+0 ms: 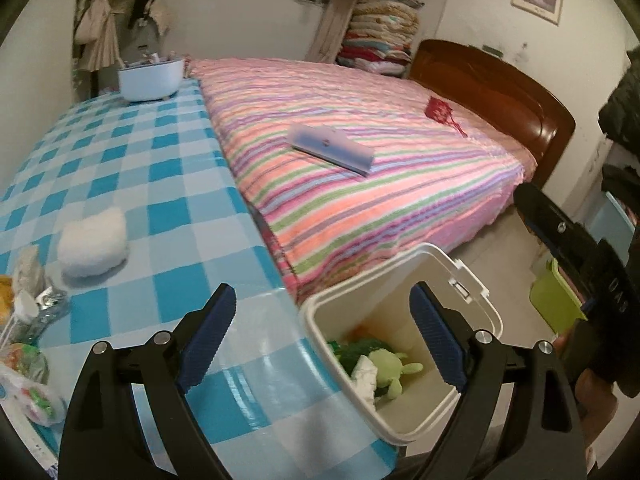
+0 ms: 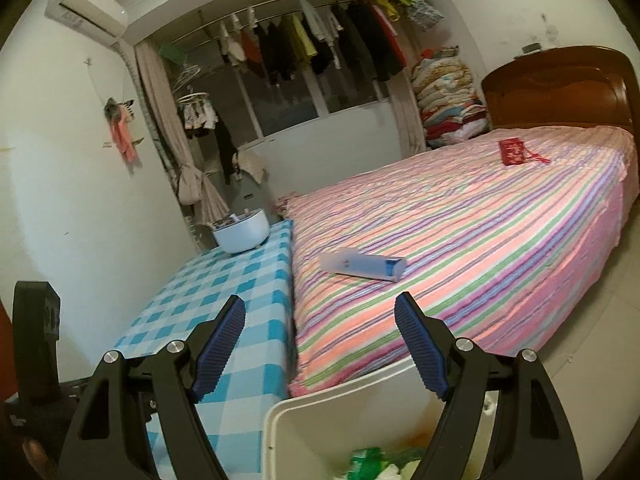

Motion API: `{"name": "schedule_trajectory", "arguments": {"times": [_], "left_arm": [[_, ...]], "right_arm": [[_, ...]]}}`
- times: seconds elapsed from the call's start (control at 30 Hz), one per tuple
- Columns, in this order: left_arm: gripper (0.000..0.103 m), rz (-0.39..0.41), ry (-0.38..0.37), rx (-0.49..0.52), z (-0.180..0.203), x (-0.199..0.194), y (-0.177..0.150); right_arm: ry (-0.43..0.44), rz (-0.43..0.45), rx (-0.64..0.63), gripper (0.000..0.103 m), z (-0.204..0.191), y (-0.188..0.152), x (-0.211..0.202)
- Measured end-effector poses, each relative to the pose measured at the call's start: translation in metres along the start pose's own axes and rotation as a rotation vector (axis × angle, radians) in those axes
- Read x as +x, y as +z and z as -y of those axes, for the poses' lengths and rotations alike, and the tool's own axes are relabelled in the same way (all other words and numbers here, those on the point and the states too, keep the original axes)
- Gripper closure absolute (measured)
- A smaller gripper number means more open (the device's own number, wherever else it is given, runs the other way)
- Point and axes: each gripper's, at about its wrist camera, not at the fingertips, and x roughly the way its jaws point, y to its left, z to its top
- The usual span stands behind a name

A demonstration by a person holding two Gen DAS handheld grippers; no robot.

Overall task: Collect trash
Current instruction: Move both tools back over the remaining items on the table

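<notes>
– Ahead and to the left of the left tongs (image 1: 323, 292), on the table (image 1: 168, 184): white fluffy wad (image 1: 94, 242), soft and rounded like cotton or crumpled tissue. Lying alone on glossy blue-and-white check cloth, long axis running roughly side to side across the view.

– Any other trash?

– Further left still, at the near table edge: heap of wrappers (image 1: 28, 360), crinkly clear plastic and printed foil, overlapping one another.

– And the place for it all?

– Just right of the left tongs, beside the table's corner and lower than its top: white hard-plastic bin (image 1: 400, 432), lid tipped back, green and white scraps already at the bottom. Seen also directly beneath the right tongs (image 2: 320, 302), as a smooth white rim (image 2: 320, 404).

– State of the tongs?

– Both pairs spread wide, holding nothing. Black arms, blue ribbed pads (image 1: 208, 340).

– Nearer side for the wad?

– Left tongs, most likely; wad and wrappers not visible at all from the right tongs. Probably a reach up and leftward, closing across the wad's short side; soft enough to squash, light enough to slip.

– Beyond the tongs?

– Bed (image 1: 360, 184) with a striped pink cover, touching the table's far-right side; flat pale box (image 1: 332, 146) on it.
</notes>
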Motion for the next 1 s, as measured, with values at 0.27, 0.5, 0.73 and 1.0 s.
{"name": "schedule_trajectory", "arguments": {"times": [0.27,0.5,0.73,1.0], "left_arm": [[0.016,0.038,0.067,-0.056,-0.041,-0.031,-0.001],[0.016,0.073,0.148,-0.128,-0.092,-0.073,-0.012],[0.016,0.092,0.249,-0.207,-0.141,-0.118,-0.036],[0.016,0.095,0.344,-0.295,-0.187,-0.161,-0.069]], "right_arm": [[0.120,-0.063,-0.046,0.028,-0.051,-0.011,0.023],[0.245,-0.130,-0.114,0.028,-0.107,-0.028,0.044],[0.363,-0.206,-0.175,0.028,-0.163,-0.054,0.057],[0.480,-0.337,-0.255,0.028,-0.225,-0.092,0.072]]}}
